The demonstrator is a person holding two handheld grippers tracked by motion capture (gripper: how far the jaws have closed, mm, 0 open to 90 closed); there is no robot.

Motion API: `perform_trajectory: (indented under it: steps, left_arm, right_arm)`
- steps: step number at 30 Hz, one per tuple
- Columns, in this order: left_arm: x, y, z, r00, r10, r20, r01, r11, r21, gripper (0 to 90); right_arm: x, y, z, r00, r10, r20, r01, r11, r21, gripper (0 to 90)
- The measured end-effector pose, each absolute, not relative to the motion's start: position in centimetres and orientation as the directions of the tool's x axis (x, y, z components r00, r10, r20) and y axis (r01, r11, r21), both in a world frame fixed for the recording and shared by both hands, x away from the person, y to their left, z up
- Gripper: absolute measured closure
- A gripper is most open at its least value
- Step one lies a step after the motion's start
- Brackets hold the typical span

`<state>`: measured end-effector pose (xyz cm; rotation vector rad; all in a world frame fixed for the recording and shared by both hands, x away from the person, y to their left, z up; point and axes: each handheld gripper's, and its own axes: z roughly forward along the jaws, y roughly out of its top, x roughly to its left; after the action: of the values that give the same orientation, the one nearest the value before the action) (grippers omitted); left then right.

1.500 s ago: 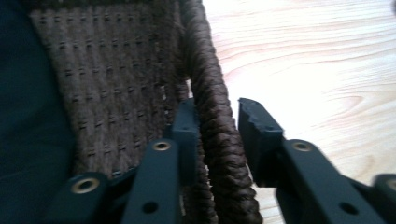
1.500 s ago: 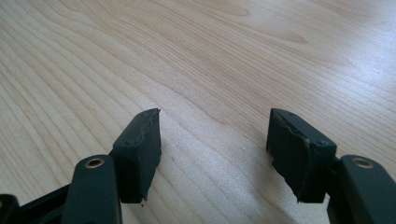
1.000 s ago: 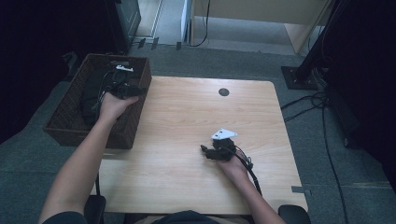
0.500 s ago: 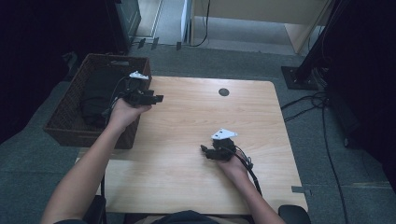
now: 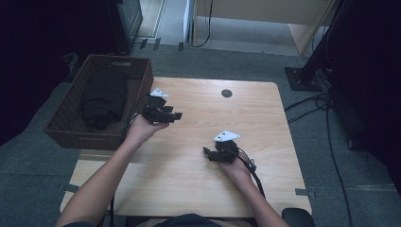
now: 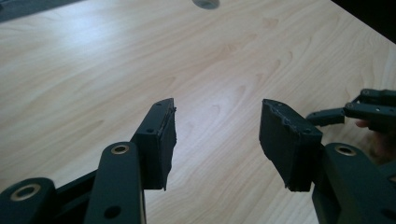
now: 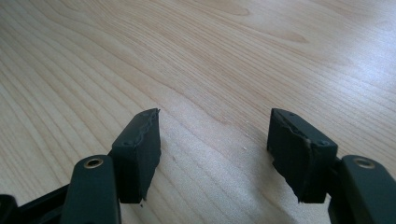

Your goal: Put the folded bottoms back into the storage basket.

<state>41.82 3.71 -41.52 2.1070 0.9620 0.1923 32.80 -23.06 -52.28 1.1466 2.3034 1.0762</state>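
Basket [image 5: 71, 126] now holds the black cloth [image 5: 103, 97]; left gripper [image 5: 172, 116], jaws apart and empty, has come away over the table [image 5: 265, 113]; right gripper [image 5: 208, 152] waits beside it, jaws apart.

High view overhead, facing forward-down; gripper views close, sharing table [image 5: 198, 156].

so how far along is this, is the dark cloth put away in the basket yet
Looks done: the dark cloth lies inside the wicker basket beside the table. In hand: nothing. The left gripper is over the table near the basket, its jaws open and empty; the right gripper sits low over the wood, also open and empty. Left: I see nothing else waiting on the table.
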Motion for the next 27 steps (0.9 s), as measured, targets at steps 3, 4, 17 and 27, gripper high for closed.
perform_trajectory:
  steps: [3,4,17,27]
  left_arm:
    - [41.4,3.2,-42.3,0.710,0.684,-0.170,0.563,-0.405,0.720,46.2]
    - [41.4,3.1,-42.6,0.715,0.678,-0.170,0.565,-0.419,0.711,46.3]
    - [39.0,0.9,-47.4,0.764,0.623,-0.166,0.549,-0.493,0.675,46.7]
    - [37.9,0.1,-49.7,0.800,0.580,-0.157,0.523,-0.544,0.657,46.4]
  right_arm:
    - [32.8,-23.0,-52.3,-0.611,0.791,0.024,0.526,0.382,0.760,34.9]
    - [32.8,-23.0,-52.3,-0.612,0.791,0.025,0.525,0.383,0.760,34.9]
    - [32.8,-23.0,-52.3,-0.612,0.791,0.025,0.526,0.383,0.759,34.8]
    - [32.8,-22.9,-52.3,-0.612,0.791,0.027,0.528,0.382,0.758,34.7]
